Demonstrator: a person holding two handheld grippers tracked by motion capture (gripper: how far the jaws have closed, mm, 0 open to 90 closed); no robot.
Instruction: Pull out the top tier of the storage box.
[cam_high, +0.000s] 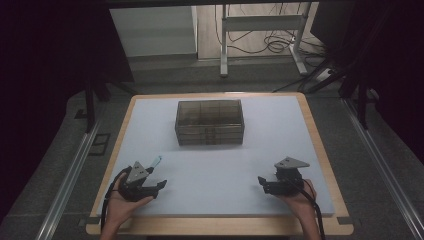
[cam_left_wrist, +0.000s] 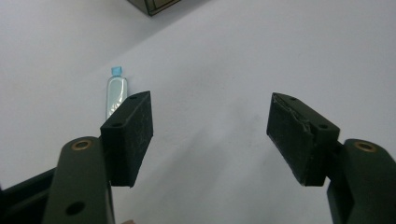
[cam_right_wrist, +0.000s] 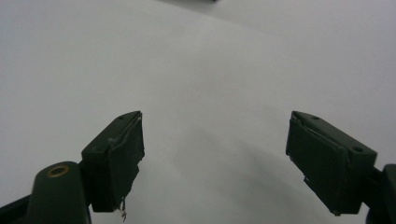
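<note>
Lying beside left gripper: blue-capped vial.

Box at table's far centre. Small vial lying near left, just beyond left gripper; right gripper well apart, near right.
</note>
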